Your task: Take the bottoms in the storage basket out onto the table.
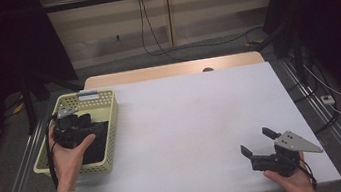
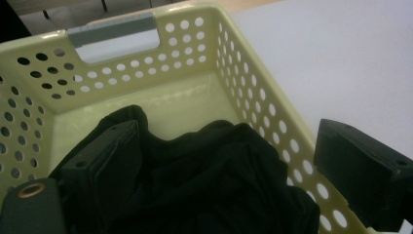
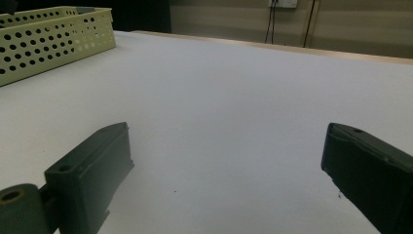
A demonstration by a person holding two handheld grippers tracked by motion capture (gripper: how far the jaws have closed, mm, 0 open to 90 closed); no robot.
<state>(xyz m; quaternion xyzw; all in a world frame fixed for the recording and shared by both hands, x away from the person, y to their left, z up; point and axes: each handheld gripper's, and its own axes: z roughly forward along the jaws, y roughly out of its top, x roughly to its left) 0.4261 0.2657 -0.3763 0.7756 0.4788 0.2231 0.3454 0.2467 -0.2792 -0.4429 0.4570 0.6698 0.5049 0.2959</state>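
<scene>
A pale yellow perforated basket (image 1: 113,120) (image 2: 122,68) (image 3: 48,39) stands at the table's left edge. A crumpled black cloth (image 1: 97,147) (image 2: 209,180) lies in its near half. My left gripper (image 1: 79,126) (image 2: 226,163) hovers open over the basket. One jaw is down at the cloth inside the basket, and the other hangs outside the basket's right wall over the table. Nothing is clamped between them. My right gripper (image 1: 256,141) (image 3: 229,165) stands wide open and empty just above the bare table at the near right.
The white tabletop (image 1: 197,117) (image 3: 234,87) stretches between the basket and the right gripper. A wooden strip (image 1: 170,70) runs along its far edge. Metal rails flank the table, and cables (image 1: 150,38) lie on the floor beyond.
</scene>
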